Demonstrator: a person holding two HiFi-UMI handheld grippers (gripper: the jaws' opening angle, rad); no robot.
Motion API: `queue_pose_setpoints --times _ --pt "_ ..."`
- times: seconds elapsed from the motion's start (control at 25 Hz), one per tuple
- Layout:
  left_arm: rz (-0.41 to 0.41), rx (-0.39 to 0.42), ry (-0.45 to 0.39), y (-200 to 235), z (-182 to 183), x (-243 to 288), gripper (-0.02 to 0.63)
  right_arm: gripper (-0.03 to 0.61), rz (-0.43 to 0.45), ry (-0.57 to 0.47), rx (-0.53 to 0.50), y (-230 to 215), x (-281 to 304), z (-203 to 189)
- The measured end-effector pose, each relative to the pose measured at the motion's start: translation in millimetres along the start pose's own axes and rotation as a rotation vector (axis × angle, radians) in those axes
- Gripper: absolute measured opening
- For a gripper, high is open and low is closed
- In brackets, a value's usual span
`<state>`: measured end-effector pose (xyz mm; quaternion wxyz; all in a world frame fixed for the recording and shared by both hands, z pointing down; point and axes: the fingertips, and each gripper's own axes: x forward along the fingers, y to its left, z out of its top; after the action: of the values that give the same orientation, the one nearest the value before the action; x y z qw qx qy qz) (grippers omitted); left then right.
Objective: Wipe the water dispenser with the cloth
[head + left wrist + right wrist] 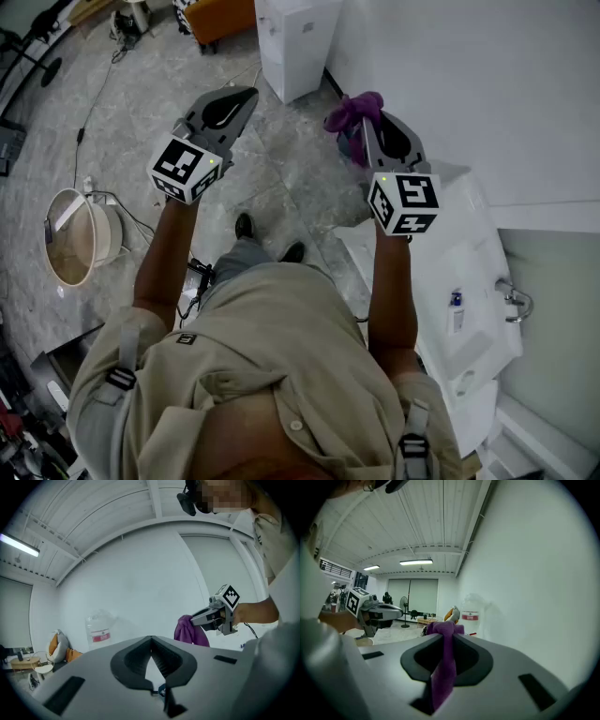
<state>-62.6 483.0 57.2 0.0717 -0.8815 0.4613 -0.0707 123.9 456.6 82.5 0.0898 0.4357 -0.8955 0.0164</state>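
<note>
My right gripper (373, 127) is shut on a purple cloth (351, 112), held up close to the white wall. The cloth (444, 667) hangs between the jaws and bunches over their tips. My left gripper (228, 105) is level with it to the left, shut with nothing in it; its tips (151, 641) meet. The water dispenser (298, 42) is a white cabinet against the wall ahead of both grippers, apart from them. Its clear jug with a red label (99, 627) (471, 612) shows in both gripper views. From the left gripper view I see the right gripper (206, 617) with the cloth (190, 630).
A white sink unit (473, 244) with a tap (516, 302) stands against the wall at my right. On the marbled floor at the left are a round beige basin (80, 239) and trailing cables (89, 112). An orange object (220, 17) lies beyond the dispenser.
</note>
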Motion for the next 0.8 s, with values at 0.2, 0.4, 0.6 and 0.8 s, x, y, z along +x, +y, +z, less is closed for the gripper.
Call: queue_pose_setpoints --times 0.2,0.4,0.6,0.8 --pt "-0.003 0.004 0.003 -4.2 3.2 2.7 0.017 0.06 0.002 -0.002 0.006 -3.8 -1.9 0.6" --pt "0.002 0.008 0.011 -8.9 2.7 4.9 0.017 0.06 0.004 -0.007 0.013 -9.6 -3.6 -1.3" --pt "0.007 0.003 0.022 -12.8 -1.2 8.6 0.017 0.061 0.007 -0.002 0.026 -16.2 0.8 -7.8" --pt "0.013 -0.011 0.043 -1.1 -11.5 12.4 0.017 0.063 0.021 0.001 0.061 -16.1 19.0 -12.1"
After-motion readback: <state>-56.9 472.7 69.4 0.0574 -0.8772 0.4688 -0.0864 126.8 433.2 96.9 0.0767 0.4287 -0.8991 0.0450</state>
